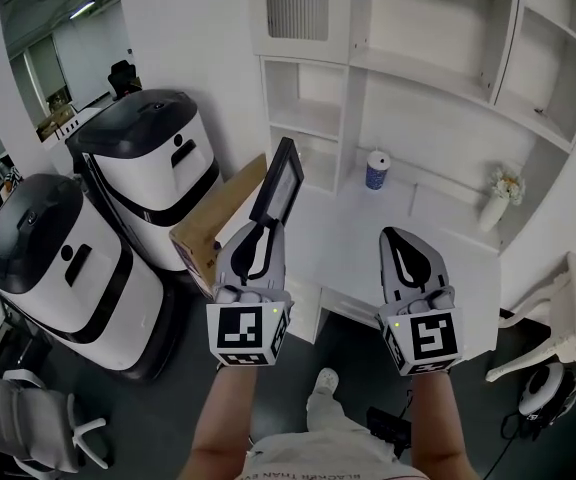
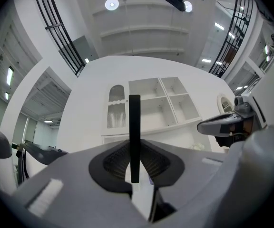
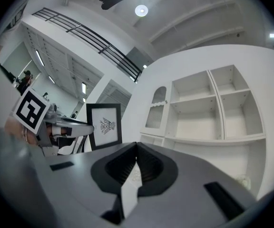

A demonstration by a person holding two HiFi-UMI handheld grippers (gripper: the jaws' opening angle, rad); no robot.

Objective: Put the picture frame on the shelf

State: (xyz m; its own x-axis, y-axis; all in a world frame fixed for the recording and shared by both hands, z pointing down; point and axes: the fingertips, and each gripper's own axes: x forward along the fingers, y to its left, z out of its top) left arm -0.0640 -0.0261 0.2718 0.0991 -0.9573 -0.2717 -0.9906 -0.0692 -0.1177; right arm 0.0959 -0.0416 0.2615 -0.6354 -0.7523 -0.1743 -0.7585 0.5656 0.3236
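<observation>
Left tongs [image 1: 266, 226] are clamped on the bottom edge of the black picture frame [image 1: 280, 176]. The frame stands upright at 12 o'clock from the tips and shows edge-on in the left gripper view. Right tongs [image 1: 395, 236] are closed, tips touching, nothing between them. The frame is in the air, not on the white shelf unit [image 1: 418, 78], which sits at 1 o'clock of it. Blue cup [image 1: 377, 171] on the tabletop [image 1: 343, 243] at 3 o'clock of the frame, flower vase [image 1: 494, 203] further out the same way. Cardboard box [image 1: 218, 218] at 8 o'clock.
</observation>
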